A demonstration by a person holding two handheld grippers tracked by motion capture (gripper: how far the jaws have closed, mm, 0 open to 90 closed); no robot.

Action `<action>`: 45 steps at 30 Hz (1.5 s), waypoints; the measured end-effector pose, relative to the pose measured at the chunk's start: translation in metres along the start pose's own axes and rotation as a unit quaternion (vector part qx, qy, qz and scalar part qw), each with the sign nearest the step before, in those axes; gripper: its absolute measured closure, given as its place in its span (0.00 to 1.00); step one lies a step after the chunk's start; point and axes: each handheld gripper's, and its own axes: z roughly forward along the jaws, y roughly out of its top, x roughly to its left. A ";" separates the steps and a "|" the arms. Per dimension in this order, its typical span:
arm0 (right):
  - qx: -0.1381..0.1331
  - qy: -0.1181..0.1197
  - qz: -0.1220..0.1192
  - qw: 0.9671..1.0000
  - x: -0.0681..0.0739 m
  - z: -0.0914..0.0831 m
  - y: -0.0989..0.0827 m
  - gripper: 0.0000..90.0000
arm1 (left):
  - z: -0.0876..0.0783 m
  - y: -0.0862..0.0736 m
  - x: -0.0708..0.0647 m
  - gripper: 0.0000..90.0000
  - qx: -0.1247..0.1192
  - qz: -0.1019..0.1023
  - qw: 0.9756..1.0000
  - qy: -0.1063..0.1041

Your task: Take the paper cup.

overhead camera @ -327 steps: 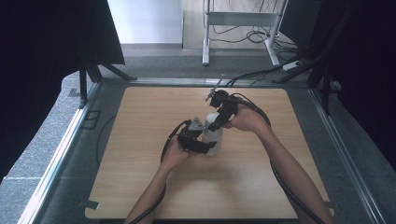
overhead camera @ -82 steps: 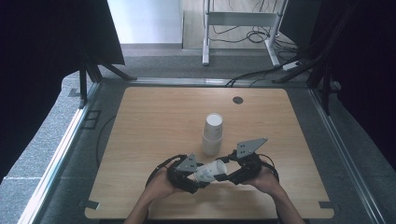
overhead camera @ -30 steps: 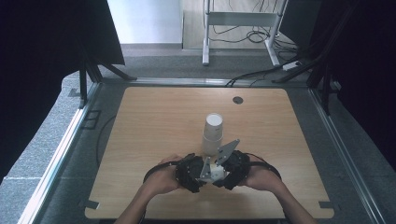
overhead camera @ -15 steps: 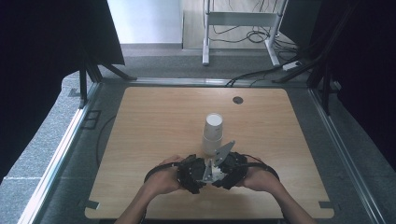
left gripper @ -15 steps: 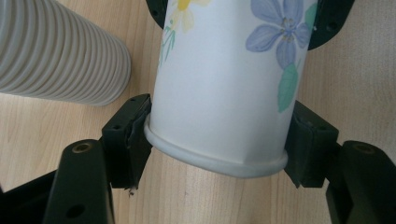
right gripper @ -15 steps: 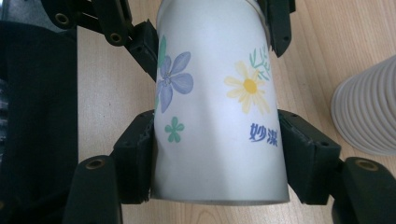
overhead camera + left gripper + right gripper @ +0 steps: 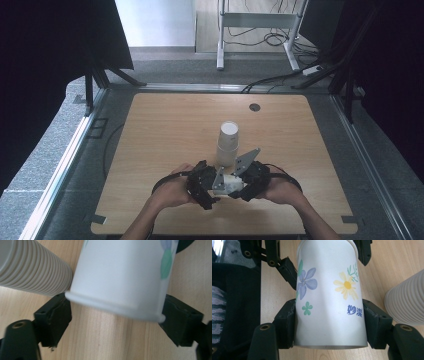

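- Flowered paper cup point(image 7: 329, 297) lies level between both grippers near the table's point(image 7: 150, 130) near edge, long axis running left-right.
- Right gripper point(image 7: 329, 325) clamps its wall.
- Left gripper point(image 7: 115, 320), jaws just opened, straddles the rim without pressing.
- Ribbed cup stack point(image 7: 228, 145) stands just beyond.

Wide bare bench point(image 7: 150, 130) lies to the left, right and far side. The one obstacle is the ribbed stack of cups point(image 7: 228, 144), upright just beyond the two claws at the near edge, close beside the flowered cup point(image 7: 231, 184) held between them.
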 end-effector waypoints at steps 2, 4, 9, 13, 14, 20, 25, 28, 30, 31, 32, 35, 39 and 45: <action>-0.008 -0.002 0.002 1.000 0.000 -0.003 -0.001 0.40 | -0.003 -0.003 0.002 0.16 -0.019 -0.012 1.000 -0.009; -0.019 -0.001 0.001 1.000 -0.001 -0.006 -0.003 0.40 | -0.006 -0.005 0.005 0.16 -0.036 -0.023 0.999 -0.016; -0.044 -0.001 0.005 0.999 0.000 -0.012 -0.007 0.40 | -0.015 -0.014 0.011 0.15 -0.093 -0.058 0.993 -0.042; -0.070 -0.002 0.003 0.998 0.000 -0.016 -0.009 0.40 | -0.020 -0.022 0.013 0.15 -0.134 -0.085 0.986 -0.057; -0.074 -0.001 0.005 0.997 0.000 -0.017 -0.010 0.40 | -0.021 -0.024 0.014 0.15 -0.147 -0.094 0.983 -0.060; -0.106 -0.010 0.009 0.994 0.000 -0.021 -0.015 0.40 | -0.024 -0.034 0.016 0.12 -0.189 -0.118 0.972 -0.073; -0.130 -0.014 0.015 0.991 -0.001 -0.021 -0.021 0.40 | -0.023 -0.040 0.015 0.12 -0.221 -0.139 0.962 -0.078; -0.143 -0.016 0.017 0.989 -0.001 -0.020 -0.024 0.40 | -0.021 -0.045 0.016 0.11 -0.238 -0.150 0.956 -0.085; -0.154 -0.016 0.019 0.988 -0.001 -0.018 -0.028 0.40 | -0.019 -0.048 0.016 0.11 -0.252 -0.161 0.950 -0.088; -0.159 -0.016 0.019 0.987 -0.001 -0.018 -0.029 0.40 | -0.018 -0.050 0.016 0.11 -0.257 -0.164 0.948 -0.090; -0.163 -0.017 0.020 0.986 -0.001 -0.017 -0.030 0.40 | -0.017 -0.051 0.016 0.11 -0.263 -0.167 0.946 -0.092; -0.178 -0.017 0.019 0.984 -0.001 -0.014 -0.035 0.40 | -0.014 -0.054 0.015 0.10 -0.276 -0.172 0.940 -0.101; -0.194 -0.014 0.016 0.981 0.001 -0.009 -0.039 0.40 | -0.010 -0.056 0.014 0.10 -0.285 -0.174 0.936 -0.107; -0.201 -0.006 0.013 0.979 0.001 -0.002 -0.045 0.40 | -0.007 -0.057 0.012 0.12 -0.291 -0.170 0.934 -0.117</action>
